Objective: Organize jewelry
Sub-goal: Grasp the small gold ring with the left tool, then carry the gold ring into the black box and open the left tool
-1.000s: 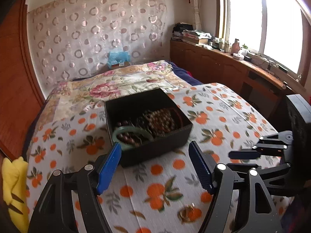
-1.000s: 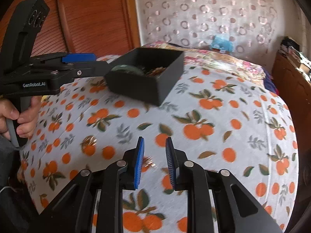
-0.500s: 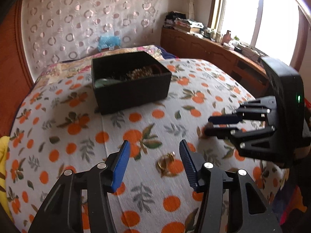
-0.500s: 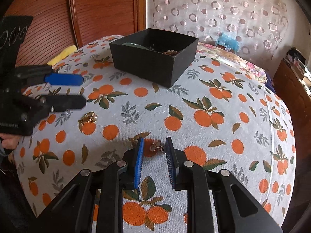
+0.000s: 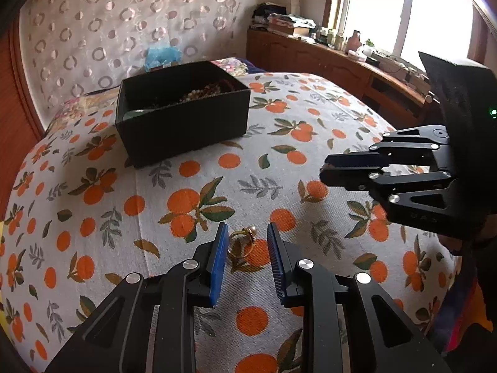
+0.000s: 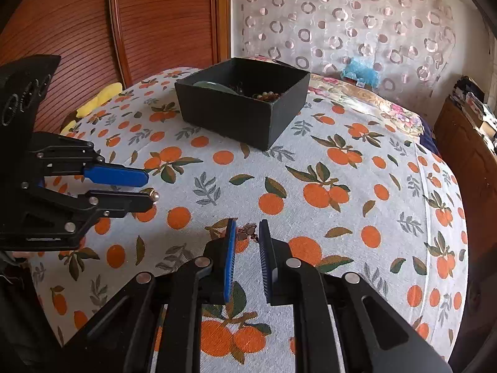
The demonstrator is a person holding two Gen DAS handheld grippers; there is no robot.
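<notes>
Gold ring (image 5: pixel 243 242) lies flat on the orange-print bedspread (image 5: pixel 186 186), its small bead at the ring's 1 o'clock. It sits between the jaws of the left gripper (image 5: pixel 247 233), which have just been closing; still part open, left pad close to the band, contact unclear.

Small dark beaded piece (image 6: pixel 248 232) lies between the jaws of the right gripper (image 6: pixel 247 228), long axis running roughly 10 to 4 o'clock. These jaws have also been closing to a narrow gap; no firm clamp visible.

Black box (image 5: pixel 183 118) at 11 o'clock from the ring, open-topped, holding a green bangle (image 6: pixel 214 87) and brown bead strands (image 5: pixel 205 91).
</notes>
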